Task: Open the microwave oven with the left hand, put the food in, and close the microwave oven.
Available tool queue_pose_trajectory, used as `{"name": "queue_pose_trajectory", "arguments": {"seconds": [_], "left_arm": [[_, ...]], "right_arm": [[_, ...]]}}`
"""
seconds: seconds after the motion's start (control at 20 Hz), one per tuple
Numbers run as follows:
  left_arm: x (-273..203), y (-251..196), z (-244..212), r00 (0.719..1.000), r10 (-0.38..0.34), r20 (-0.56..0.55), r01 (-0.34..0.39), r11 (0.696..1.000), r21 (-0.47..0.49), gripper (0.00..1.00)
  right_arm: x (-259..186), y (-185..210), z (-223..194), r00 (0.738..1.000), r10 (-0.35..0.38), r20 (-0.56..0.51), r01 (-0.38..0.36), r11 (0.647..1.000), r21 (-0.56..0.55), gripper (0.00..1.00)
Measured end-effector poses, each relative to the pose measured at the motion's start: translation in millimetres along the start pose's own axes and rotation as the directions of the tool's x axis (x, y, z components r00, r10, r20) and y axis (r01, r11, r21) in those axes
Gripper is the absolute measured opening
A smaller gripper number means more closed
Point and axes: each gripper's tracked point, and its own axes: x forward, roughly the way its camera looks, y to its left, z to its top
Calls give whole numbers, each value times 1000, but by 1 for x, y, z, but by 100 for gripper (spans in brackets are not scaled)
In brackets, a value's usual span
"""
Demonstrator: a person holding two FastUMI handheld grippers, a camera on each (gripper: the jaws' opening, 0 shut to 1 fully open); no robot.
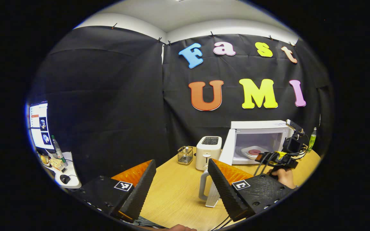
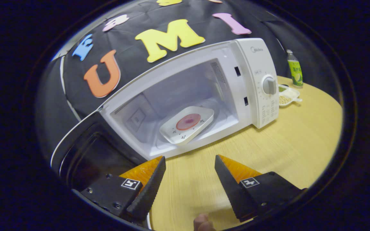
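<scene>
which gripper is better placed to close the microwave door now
Left, probably. The left gripper is open and empty, facing the door, which swings out on its side. The right gripper sits before the cavity where the plate rests.

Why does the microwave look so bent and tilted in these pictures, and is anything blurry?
Right gripper view: the fisheye lens bows the microwave and tilts it; the plate inside stays sharp. Left gripper view: the table edge curves and the far microwave looks small but clear.
</scene>
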Motion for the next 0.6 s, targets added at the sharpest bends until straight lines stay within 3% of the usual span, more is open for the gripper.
{"name": "queue_pose_trajectory", "arguments": {"seconds": [0.1, 0.5, 0.55, 0.6], "left_arm": [[7, 13, -8, 1000, -5, -6, 5, 1000, -23, 96], [58, 40, -47, 997, -61, -39, 58, 995, -83, 95], [64, 37, -51, 996, -84, -39, 81, 993, -92, 82], [67, 37, -56, 995, -92, -34, 89, 992, -93, 78]], "right_arm": [[-30, -4, 8, 999, 20, 36, -17, 997, -74, 99], [-160, -25, 56, 972, 135, 192, -88, 968, -233, 99], [-174, -34, 67, 964, 137, 227, -82, 968, -237, 100], [-187, -43, 76, 957, 134, 258, -71, 968, -240, 100]]}}
